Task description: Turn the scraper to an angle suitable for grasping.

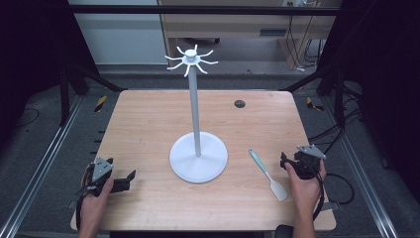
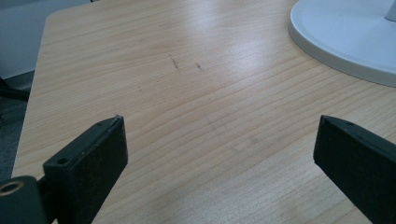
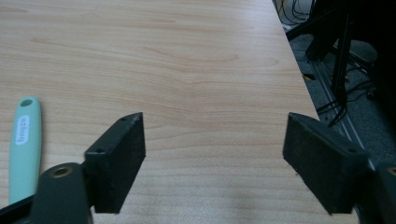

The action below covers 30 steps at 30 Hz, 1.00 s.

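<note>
From the high view, a white stand [image 1: 198, 157] with a round base, a tall pole and a crown of hooks at the top sits near the middle of the wooden table [image 1: 148, 119]. A spatula [image 1: 268, 174] with a teal handle and a white blade lies flat to the right of the base, well apart from it, blade toward the near edge. The right gripper [image 1: 286, 162], held in a hand, rests just right of the spatula without touching it; the left gripper [image 1: 130, 177] sits at the near left corner, pointing toward the base. In the left gripper view, the left gripper [image 2: 219, 149] has its jaws spread wide over bare wood, the stand's base [image 2: 345, 37] at far right. In the right gripper view, the right gripper [image 3: 212, 158] also has its jaws wide apart, holding nothing, with the spatula's teal handle [image 3: 24, 140] lying to the left outside them.
</note>
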### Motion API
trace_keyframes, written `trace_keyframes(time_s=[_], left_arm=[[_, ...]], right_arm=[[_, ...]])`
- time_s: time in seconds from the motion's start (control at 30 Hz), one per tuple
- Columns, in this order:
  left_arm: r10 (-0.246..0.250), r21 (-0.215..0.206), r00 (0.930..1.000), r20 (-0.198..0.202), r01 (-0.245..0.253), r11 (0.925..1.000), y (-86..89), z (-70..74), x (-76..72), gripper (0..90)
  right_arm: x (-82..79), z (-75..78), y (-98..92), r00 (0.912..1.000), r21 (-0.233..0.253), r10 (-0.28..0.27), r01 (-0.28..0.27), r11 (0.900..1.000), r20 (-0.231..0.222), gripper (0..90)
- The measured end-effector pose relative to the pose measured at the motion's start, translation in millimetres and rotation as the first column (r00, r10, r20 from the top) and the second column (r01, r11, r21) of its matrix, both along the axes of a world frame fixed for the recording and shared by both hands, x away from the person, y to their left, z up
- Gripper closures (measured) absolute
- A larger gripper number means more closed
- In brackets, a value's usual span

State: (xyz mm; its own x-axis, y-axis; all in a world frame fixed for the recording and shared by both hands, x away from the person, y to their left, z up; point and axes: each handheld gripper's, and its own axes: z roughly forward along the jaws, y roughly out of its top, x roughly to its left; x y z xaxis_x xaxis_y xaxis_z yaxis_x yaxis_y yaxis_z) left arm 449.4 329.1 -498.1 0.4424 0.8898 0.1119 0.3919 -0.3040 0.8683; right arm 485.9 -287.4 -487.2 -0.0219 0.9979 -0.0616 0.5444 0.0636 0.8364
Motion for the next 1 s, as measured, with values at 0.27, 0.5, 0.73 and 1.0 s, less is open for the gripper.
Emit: trace_keyframes(time_s=[0.27,0.5,0.73,1.0], left_arm=[[-0.002,0.017,1.0000,0.008,0.002,0.9999,-5.3,0.9,2.6,2.5],[-0.022,0.019,0.9997,0.011,0.022,0.9996,-7.9,1.0,2.6,2.5],[-0.021,0.030,0.9996,0.017,0.021,0.9993,-8.2,1.4,2.8,2.5],[-0.021,0.037,0.9996,0.019,0.020,0.9991,-9.3,1.1,3.2,2.3]], right_arm=[[-3.8,4.3,10.7,0.9991,-0.039,0.042,-0.042,0.998,0.005,37.9],[-4.6,7.7,22.9,0.9965,-0.057,0.083,-0.082,0.995,0.011,48.5],[0.4,8.5,35.0,0.9906,-0.079,0.136,-0.137,0.987,-0.011,57.9],[9.3,10.5,51.0,0.9774,-0.128,0.203,-0.209,0.970,-0.059,73.7]])
